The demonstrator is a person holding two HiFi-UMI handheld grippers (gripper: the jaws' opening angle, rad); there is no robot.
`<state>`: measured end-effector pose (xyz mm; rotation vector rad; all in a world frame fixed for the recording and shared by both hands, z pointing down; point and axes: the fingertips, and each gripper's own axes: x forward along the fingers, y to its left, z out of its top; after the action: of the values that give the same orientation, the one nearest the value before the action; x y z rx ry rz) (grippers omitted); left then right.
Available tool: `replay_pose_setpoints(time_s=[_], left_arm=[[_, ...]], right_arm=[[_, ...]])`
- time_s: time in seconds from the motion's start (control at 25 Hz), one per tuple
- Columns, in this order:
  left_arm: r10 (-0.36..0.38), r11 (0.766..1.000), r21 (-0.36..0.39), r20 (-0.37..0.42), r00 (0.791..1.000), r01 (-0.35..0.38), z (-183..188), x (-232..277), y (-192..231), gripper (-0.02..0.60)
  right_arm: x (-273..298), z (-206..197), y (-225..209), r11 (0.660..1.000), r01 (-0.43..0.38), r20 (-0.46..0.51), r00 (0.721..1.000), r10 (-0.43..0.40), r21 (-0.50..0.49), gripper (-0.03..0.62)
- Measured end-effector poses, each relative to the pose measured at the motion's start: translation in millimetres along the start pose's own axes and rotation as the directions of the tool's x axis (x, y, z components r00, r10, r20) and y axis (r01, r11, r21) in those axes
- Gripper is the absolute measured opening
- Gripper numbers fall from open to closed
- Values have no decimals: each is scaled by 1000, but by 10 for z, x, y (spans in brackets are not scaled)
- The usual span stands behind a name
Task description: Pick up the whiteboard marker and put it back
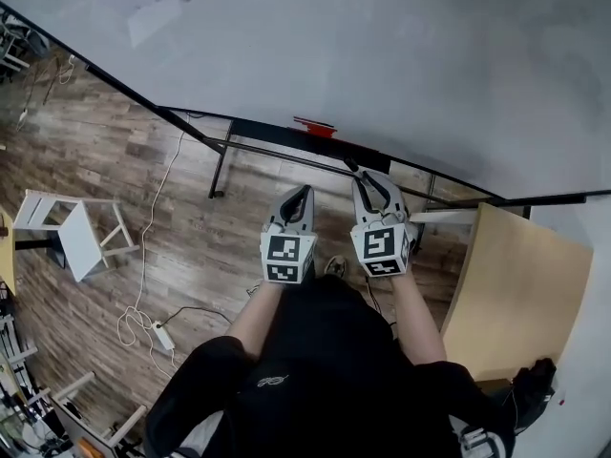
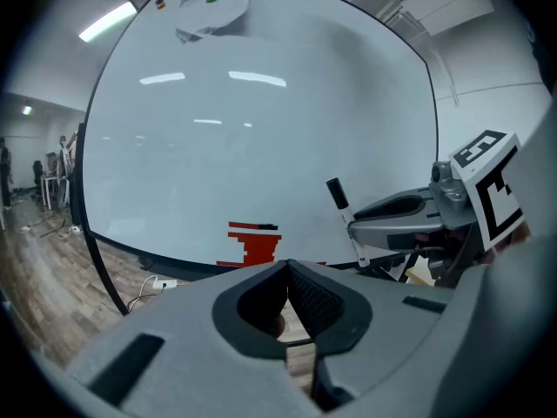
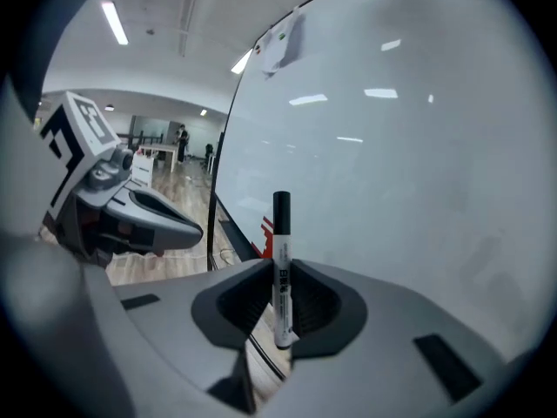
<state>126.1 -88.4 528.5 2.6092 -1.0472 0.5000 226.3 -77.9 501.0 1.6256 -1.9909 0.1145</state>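
Right tool (image 3: 280, 273) pinches the whiteboard marker (image 3: 281, 226) low on its barrel, black cap up, close before the whiteboard (image 3: 409, 155), left tool (image 2: 286, 270) pressed together and empty; light, stiff, slick plastic, I'd say, best held mid-barrel

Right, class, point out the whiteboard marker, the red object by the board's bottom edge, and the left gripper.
whiteboard marker (image 3: 282, 279), right gripper view, on its white barrel between the jaws.
red object (image 1: 315, 127), head view, on its middle.
left gripper (image 2: 287, 266), left gripper view, where its shut jaw tips meet.
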Motion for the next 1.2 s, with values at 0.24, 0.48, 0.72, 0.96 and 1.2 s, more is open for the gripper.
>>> replay_pose_setpoints(time_s=[0.24, 0.48, 0.72, 0.96, 1.2], left_arm=[[-6, 1000, 10, 63, 998, 6, 152, -214, -398, 5], [5, 999, 35, 118, 993, -9, 380, -487, -774, 5], [18, 999, 46, 154, 988, -25, 530, -792, -944, 5], [27, 996, 78, 194, 981, -43, 600, -1065, -1007, 5], [50, 995, 69, 206, 977, -65, 625, -1145, -897, 5]], right_arm=[[-567, 17, -170, 983, 45, 144, 987, -72, 179, 52], [-1088, 57, -303, 962, 39, 239, 965, -106, 269, 52], [-1475, 202, -258, 958, 6, 349, 930, -110, 287, 52], [-1854, 390, -180, 956, 10, 421, 897, -138, 293, 52], [-1834, 493, 17, 965, -15, 422, 901, -100, 261, 52]])
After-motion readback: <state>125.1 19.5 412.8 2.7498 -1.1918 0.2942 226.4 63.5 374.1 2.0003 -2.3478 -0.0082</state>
